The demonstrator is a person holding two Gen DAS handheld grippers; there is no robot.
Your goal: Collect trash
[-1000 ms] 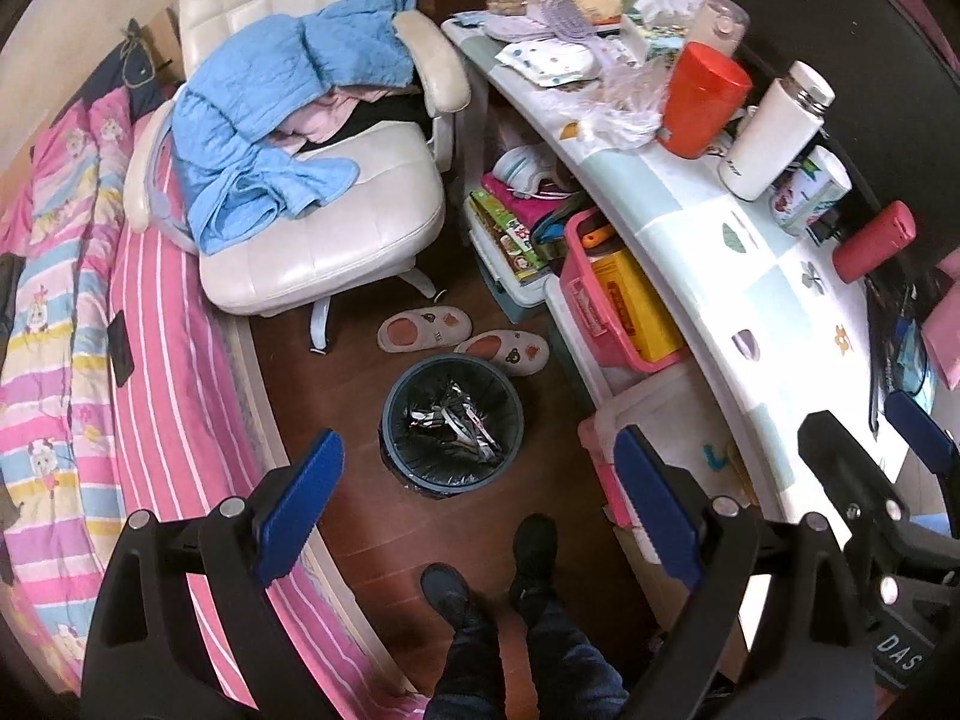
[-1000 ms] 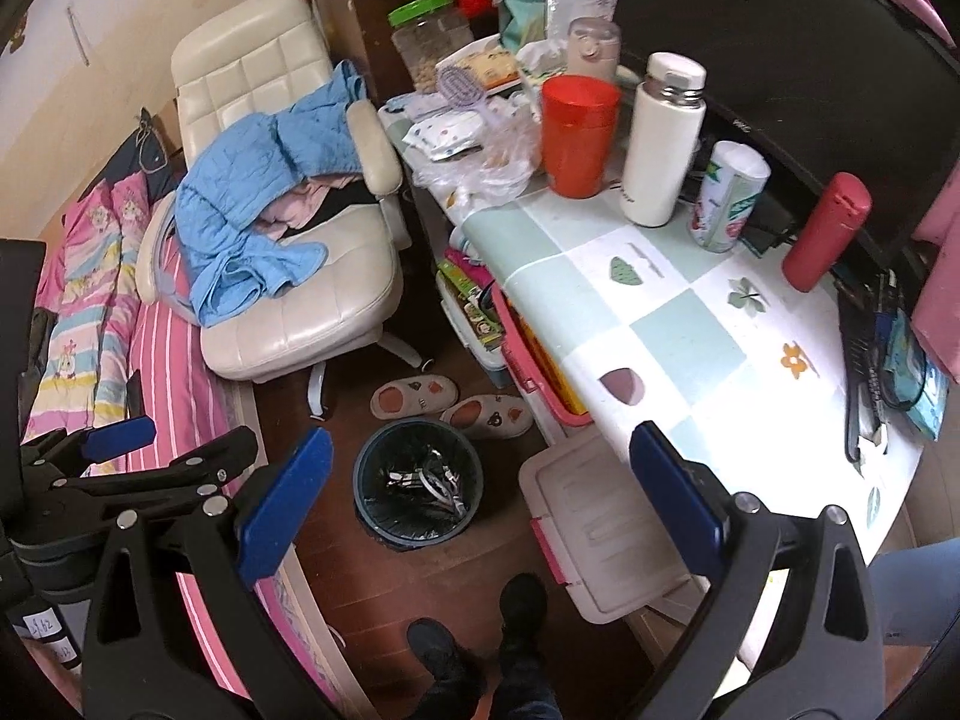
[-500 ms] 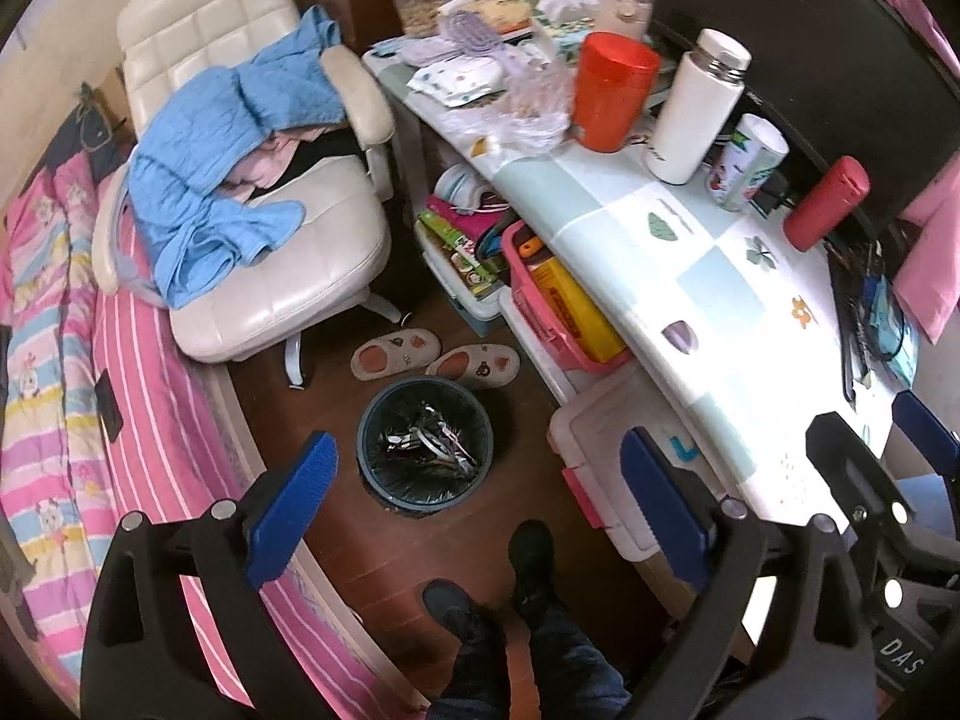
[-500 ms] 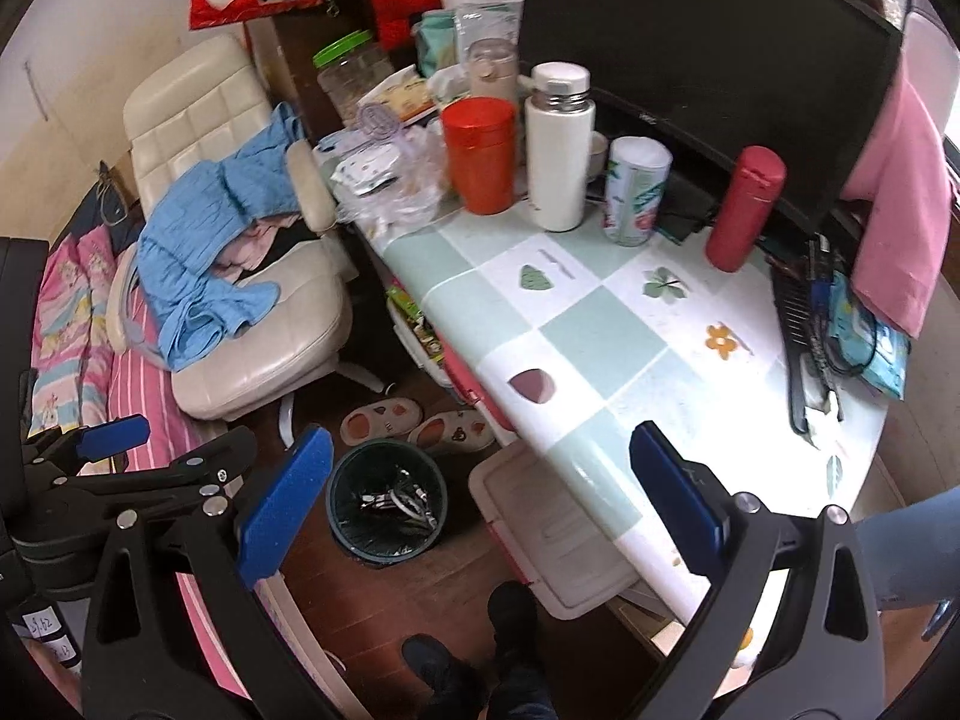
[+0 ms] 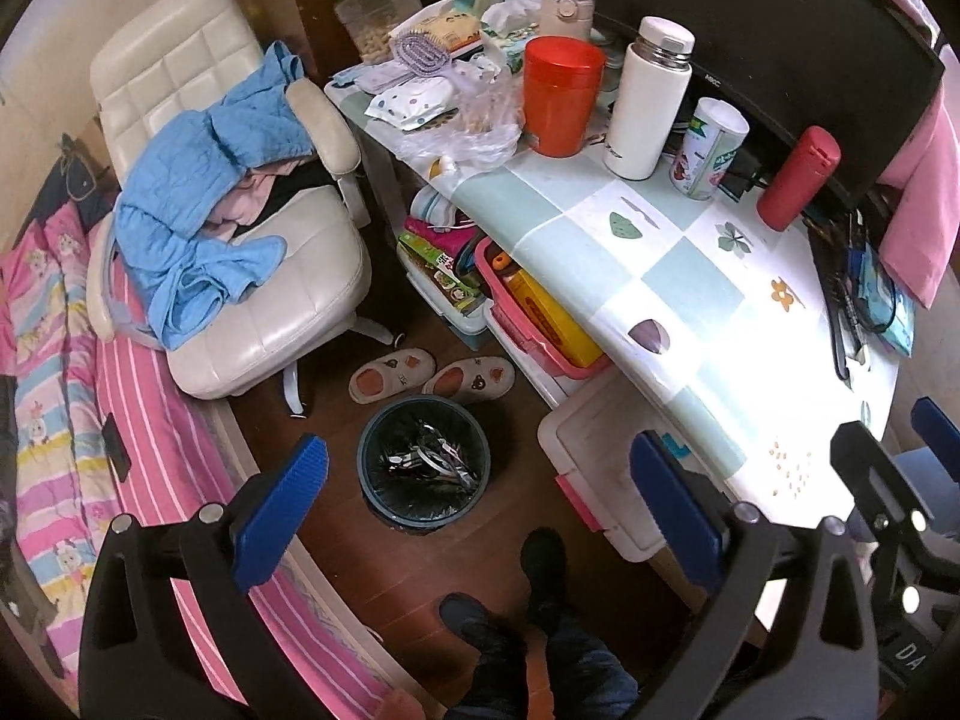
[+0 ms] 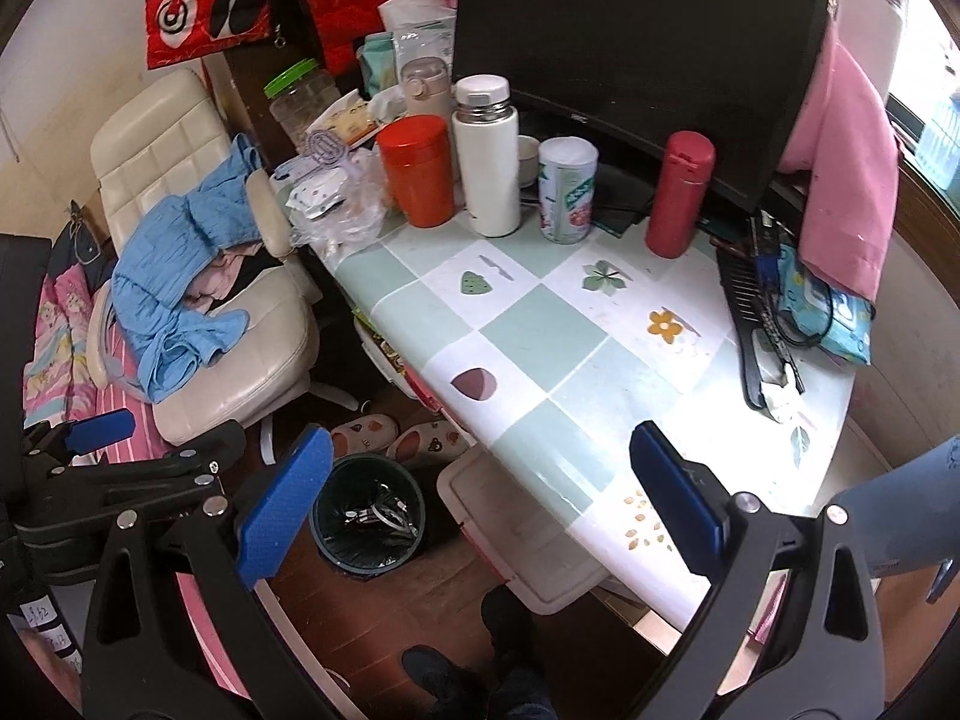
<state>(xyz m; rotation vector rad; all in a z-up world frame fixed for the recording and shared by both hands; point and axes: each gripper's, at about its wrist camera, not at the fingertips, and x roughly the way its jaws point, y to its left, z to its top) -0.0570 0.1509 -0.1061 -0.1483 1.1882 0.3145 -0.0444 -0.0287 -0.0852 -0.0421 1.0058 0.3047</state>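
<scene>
A dark round trash bin (image 5: 423, 465) stands on the wood floor by the desk, with crumpled wrappers inside; it also shows in the right wrist view (image 6: 368, 520). A crumpled clear plastic bag (image 5: 474, 132) lies at the desk's far left end, also in the right wrist view (image 6: 348, 217). A white crumpled tissue (image 6: 780, 399) lies near the desk's right edge. My left gripper (image 5: 477, 501) is open and empty, high above the bin. My right gripper (image 6: 480, 498) is open and empty, above the desk's front edge.
The desk (image 6: 540, 324) carries an orange canister (image 6: 417, 171), a white flask (image 6: 486, 156), a can (image 6: 567, 189), a red bottle (image 6: 681, 201) and a black monitor (image 6: 630, 54). A white chair (image 5: 258, 276) holds blue clothes. Slippers (image 5: 432, 373) and storage boxes (image 5: 606, 480) sit under the desk.
Both grippers have risen and tilted up toward the desk; the bin has slid lower in both views and more of the desktop and monitor shows. Both grippers stay open.
</scene>
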